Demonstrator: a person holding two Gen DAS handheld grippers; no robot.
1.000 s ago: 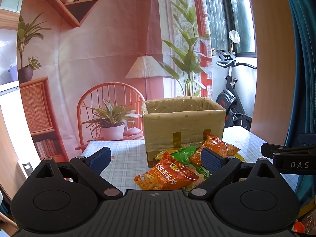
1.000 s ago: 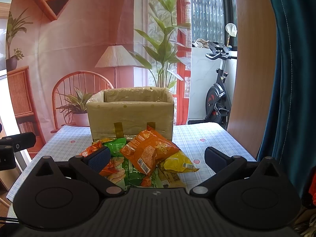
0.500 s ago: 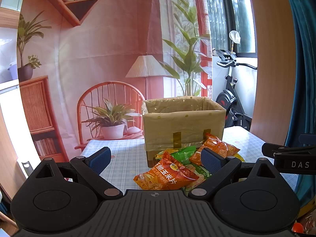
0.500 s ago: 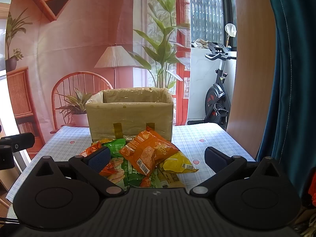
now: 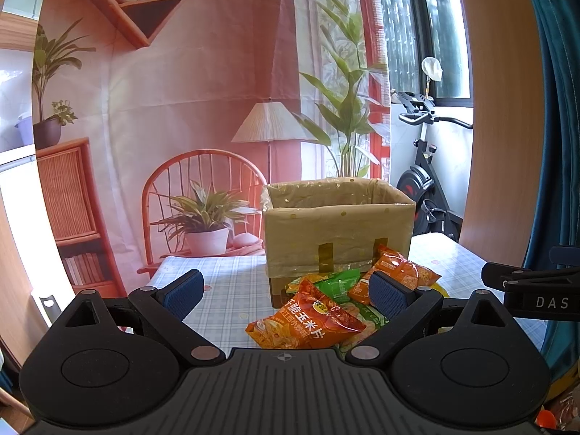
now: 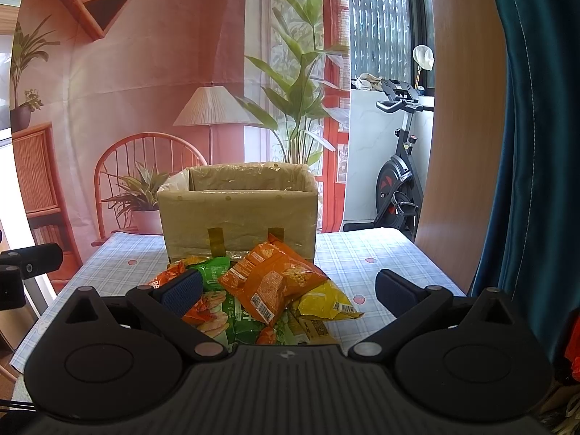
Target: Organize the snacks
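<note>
A pile of snack bags lies on the checked tablecloth in front of an open cardboard box [image 5: 337, 224], also in the right wrist view [image 6: 239, 214]. An orange corn-chip bag [image 5: 308, 322] is nearest in the left wrist view. An orange bag [image 6: 272, 279] tops the pile in the right wrist view, with a yellow bag [image 6: 326, 302] and green bags [image 6: 214, 266] around it. My left gripper [image 5: 284, 291] is open and empty, above the near table. My right gripper [image 6: 286, 290] is open and empty, just short of the pile.
The box stands mid-table, lined with clear plastic. The table [image 6: 380, 264] has bare cloth left and right of the pile. A wooden panel and blue curtain [image 6: 525, 145] stand at the right. The other gripper's body [image 5: 533, 290] shows at the right edge.
</note>
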